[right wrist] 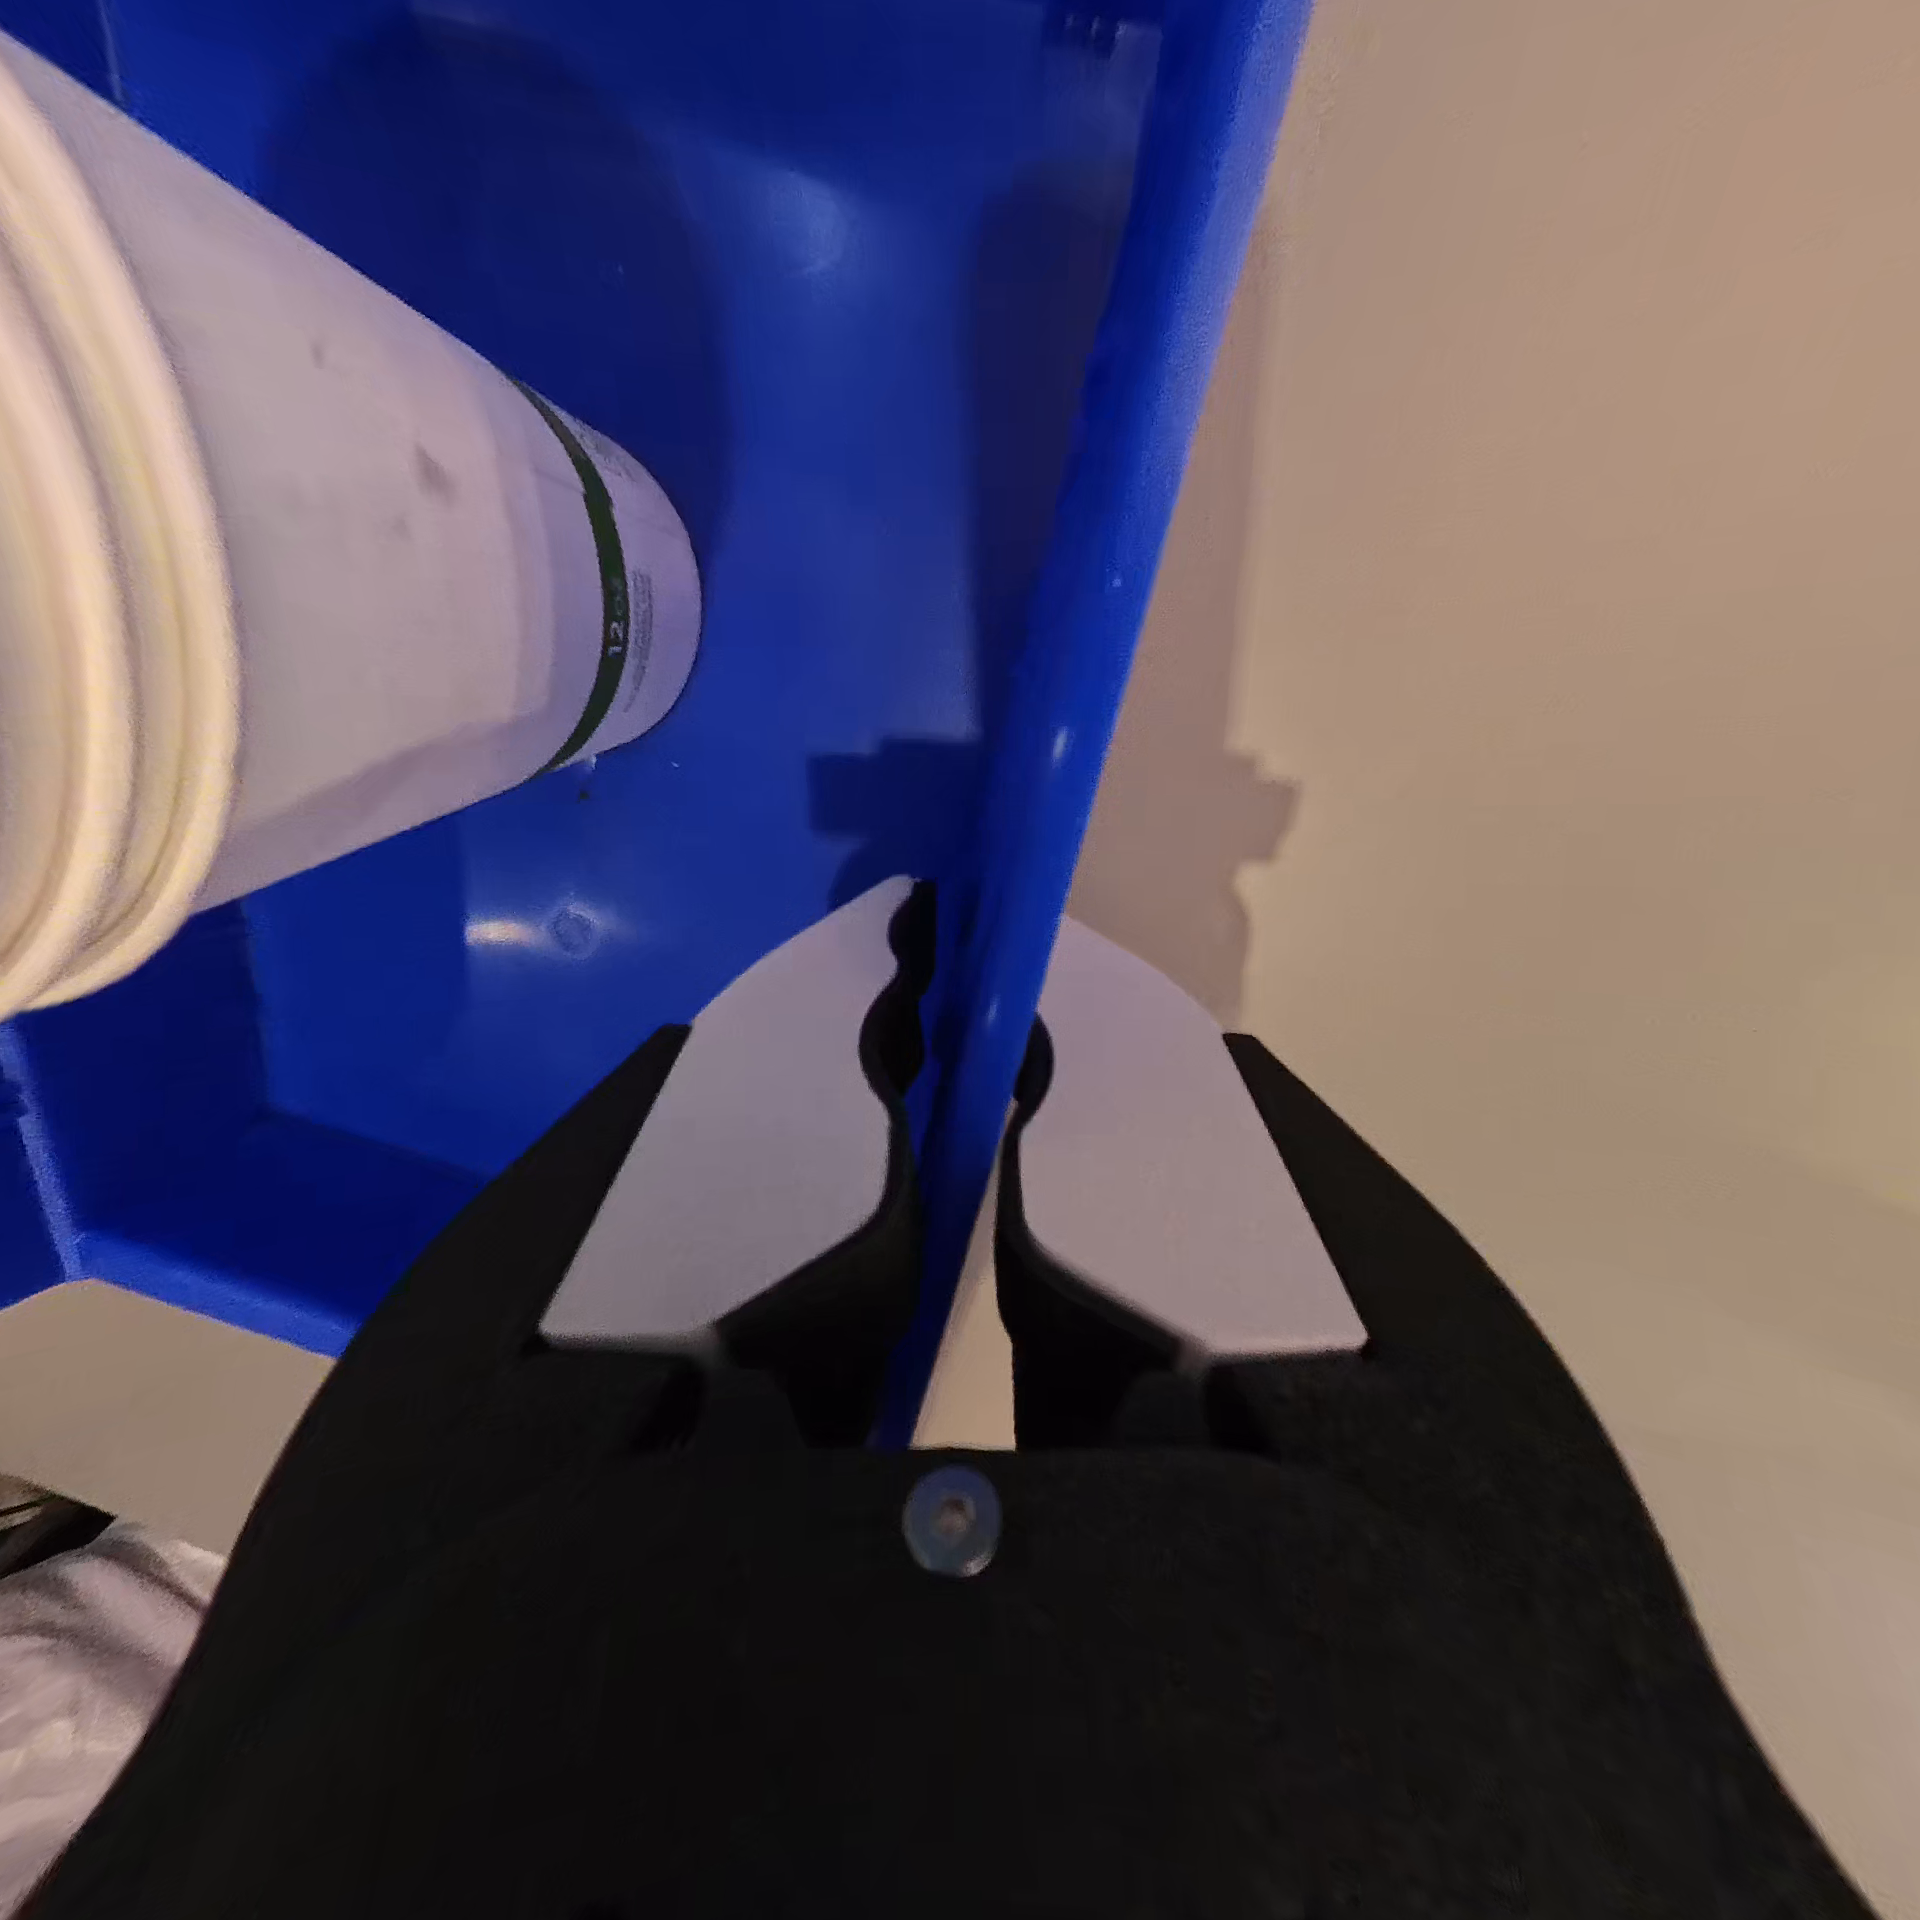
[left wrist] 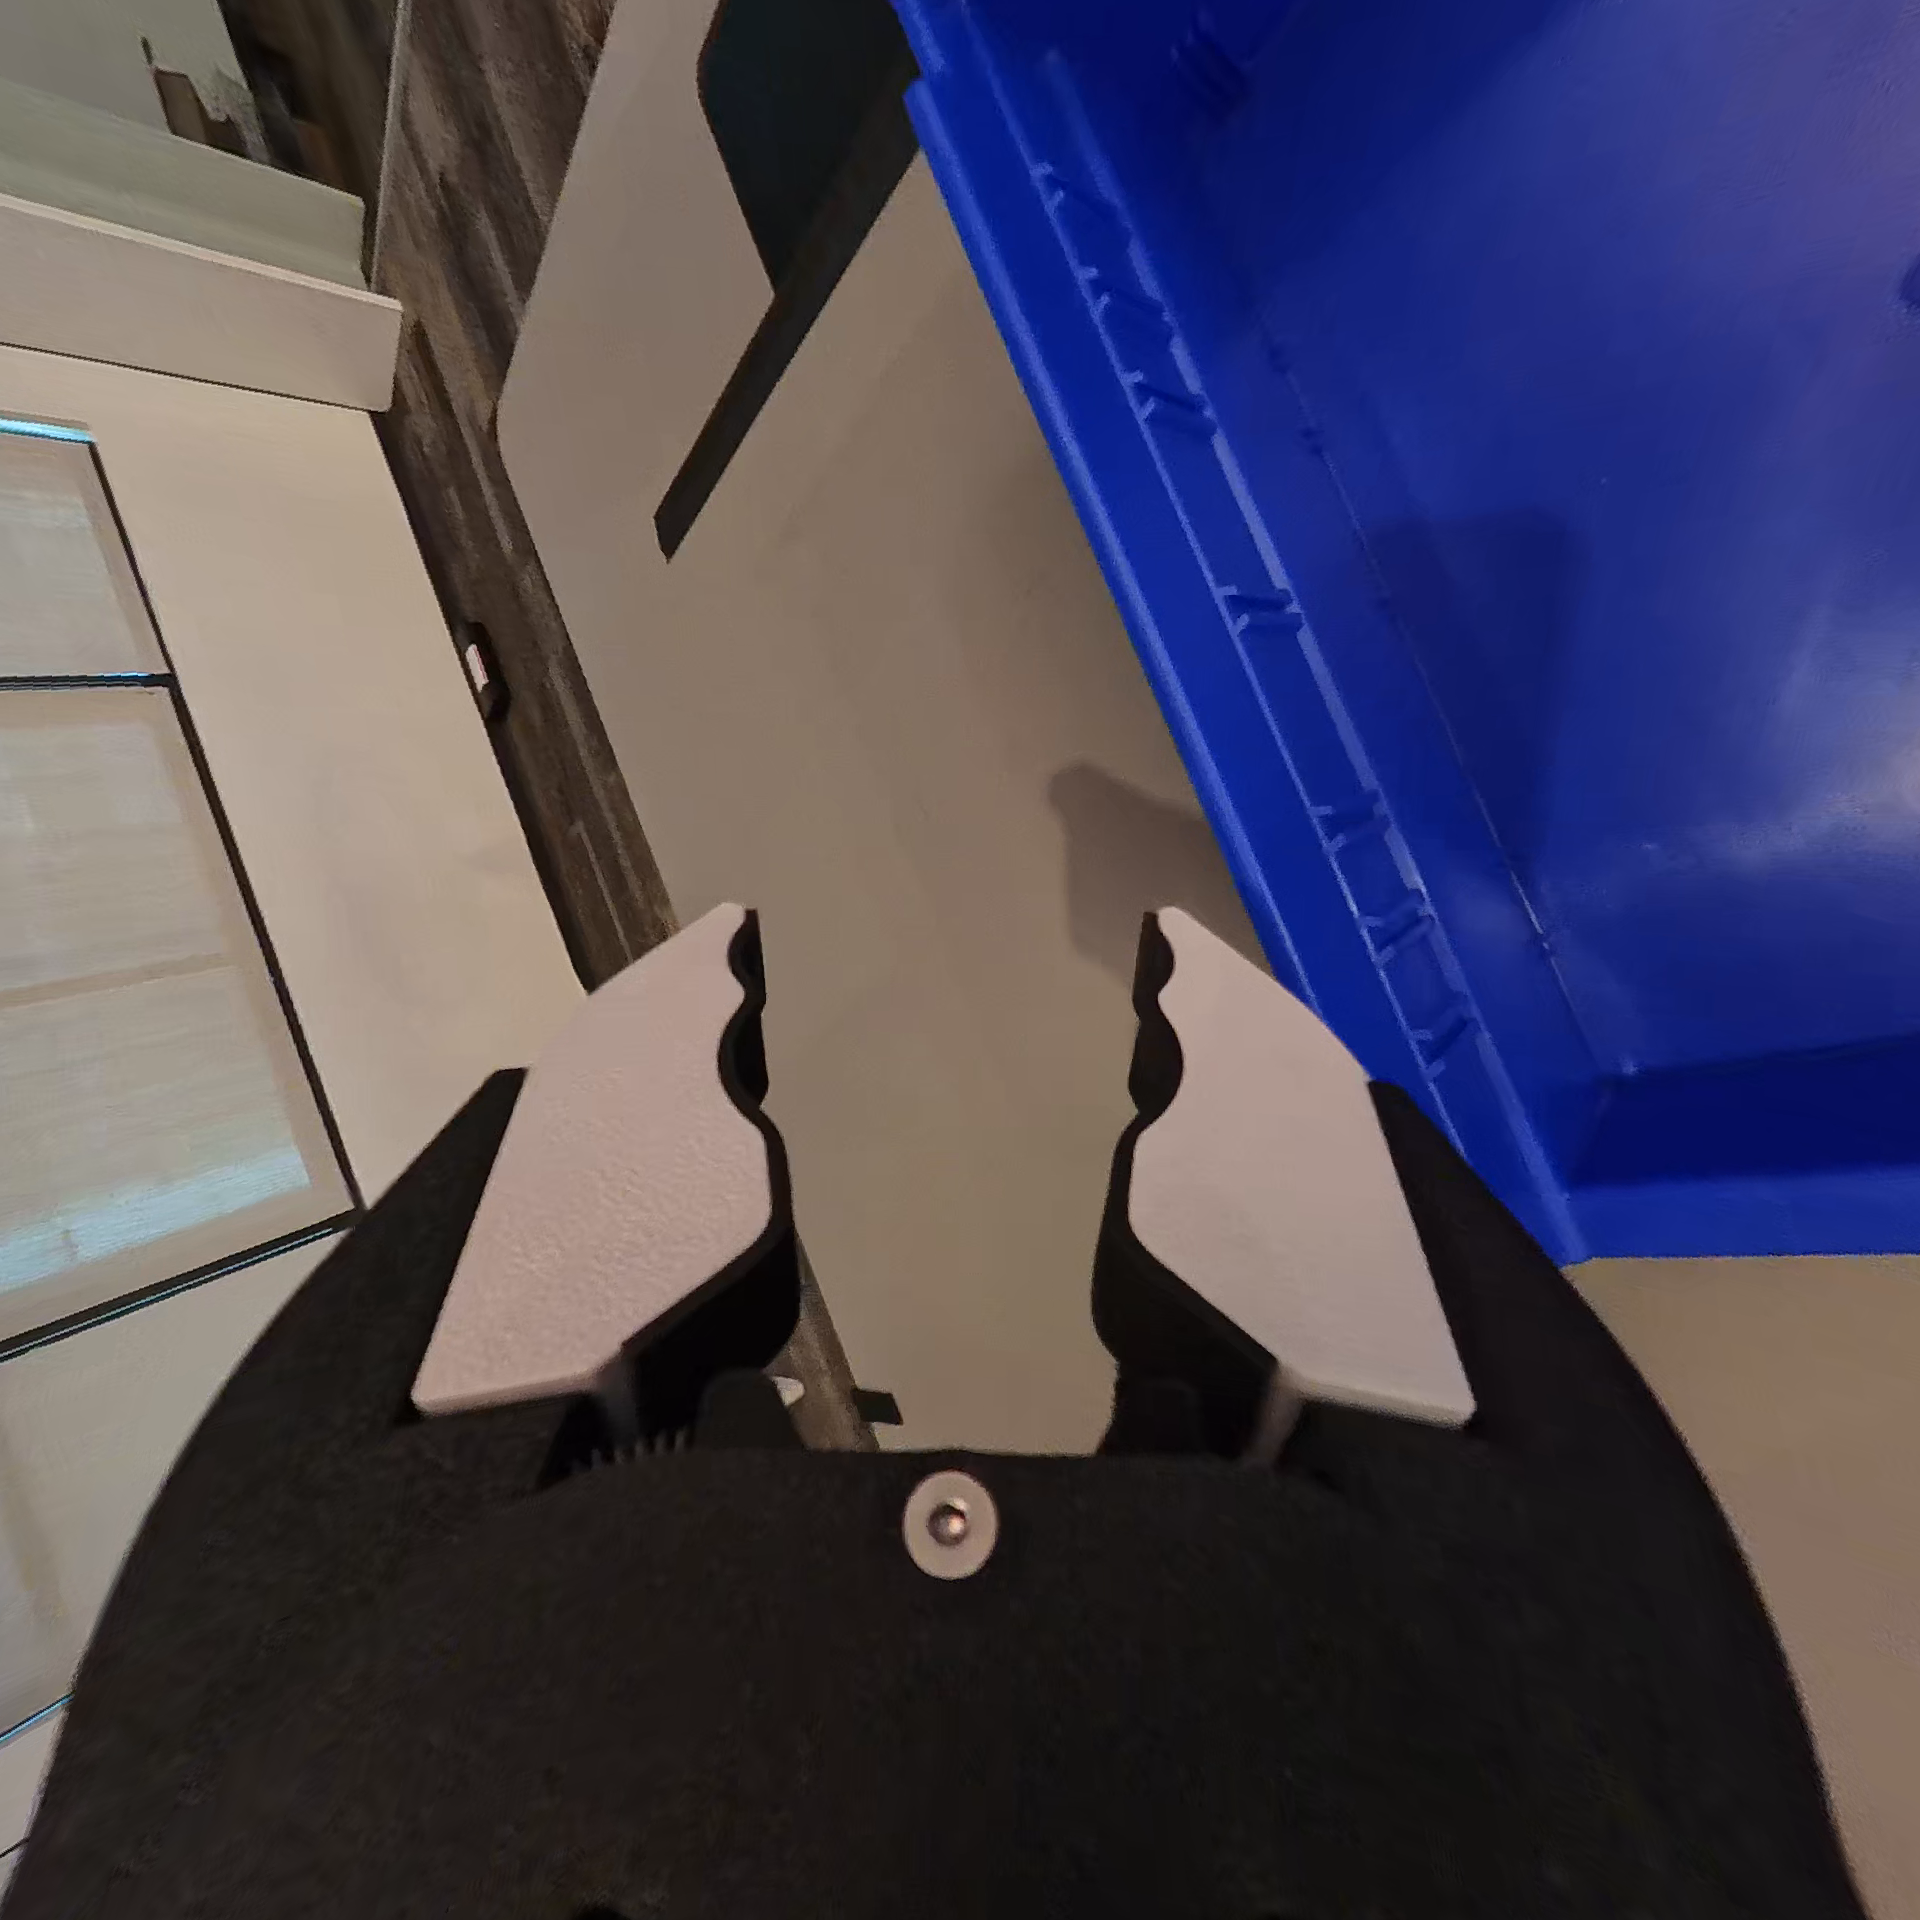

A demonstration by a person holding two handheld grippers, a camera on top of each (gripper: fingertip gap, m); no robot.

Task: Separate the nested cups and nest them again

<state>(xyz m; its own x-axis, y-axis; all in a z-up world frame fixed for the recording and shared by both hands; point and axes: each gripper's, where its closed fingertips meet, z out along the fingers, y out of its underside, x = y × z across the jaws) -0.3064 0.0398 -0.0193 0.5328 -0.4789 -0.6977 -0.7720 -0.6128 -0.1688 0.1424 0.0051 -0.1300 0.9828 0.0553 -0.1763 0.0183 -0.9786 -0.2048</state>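
- The right claw [right wrist: 961, 1049] is clenched on the side wall of the blue bin [right wrist: 1091, 520], one finger inside the wall and one outside.
- The left claw [left wrist: 951, 1023] is released and grasps nothing; it hangs over the table [left wrist: 883, 675] just outside the bin's ribbed wall.
- The cups [right wrist: 343, 582] are inside the bin, to the inner side of the gripped wall: a white nested stack with several rims bunched at the wide end and a green band near the narrow base. The base seems to meet the bin floor, though whether the stack stands or lies tilted I cannot tell from this angle.
- Step in hand, as I judge it: the bin is being steadied or shifted, and separating has not begun, since the rims sit tight together.
- The next move likely calls for the left claw to cross the wall into the bin and close on the stack near its rims, while the right lets go of the wall to take the other end.
- The table is a plain pale surface; a flat dark object [left wrist: 790, 260] lies on it beyond the bin.
- Past the table edge lies wood-patterned floor [left wrist: 468, 260], and beyond that pale cabinetry [left wrist: 208, 727] with a dark-framed panel.
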